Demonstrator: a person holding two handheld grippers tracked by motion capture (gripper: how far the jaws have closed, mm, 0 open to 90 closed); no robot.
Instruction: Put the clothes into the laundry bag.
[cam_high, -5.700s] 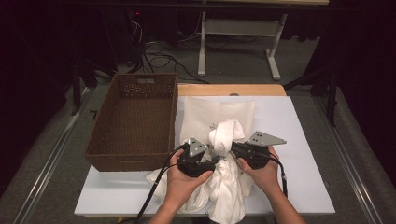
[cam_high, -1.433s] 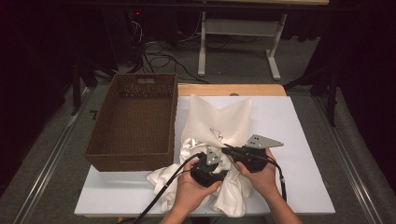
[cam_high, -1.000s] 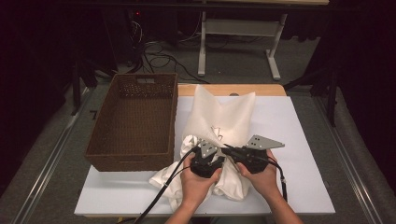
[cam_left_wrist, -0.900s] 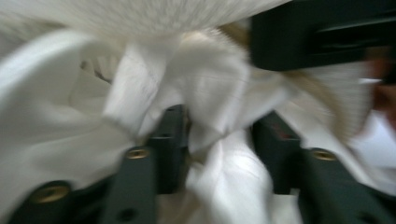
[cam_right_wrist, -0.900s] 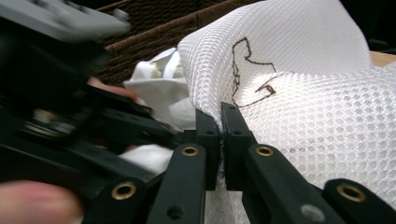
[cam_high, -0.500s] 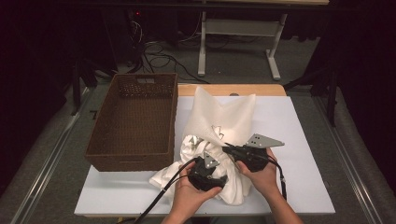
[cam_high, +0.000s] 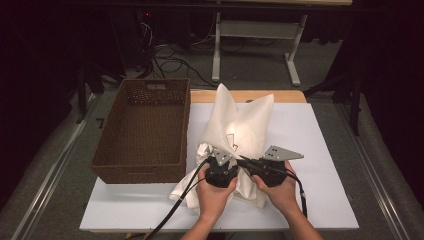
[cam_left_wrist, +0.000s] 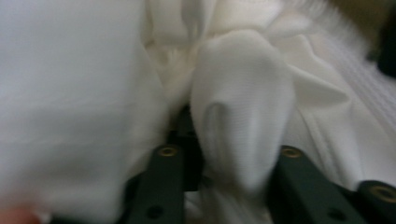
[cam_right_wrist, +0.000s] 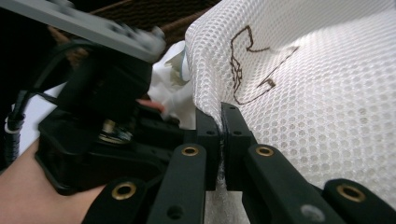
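Flanking the white mesh bag (cam_high: 240, 131), a wicker basket (cam_high: 142, 130) sits left.

Two hand-held grippers are at work, the left gripper (cam_high: 227, 159) and the right gripper (cam_high: 248, 162), each carried by one hand, so two hands: the left hand (cam_high: 214, 187) and the right hand (cam_high: 280, 189). Each gripper has two black jaws and one trailing cable. One white mesh bag (cam_high: 243, 125) with one dark drawn mark on it stands on the table. One bundle of white cloth (cam_high: 200, 185) lies at its foot. One brown woven basket (cam_high: 142, 165) sits beside them. One white table (cam_high: 320, 150) bears it all
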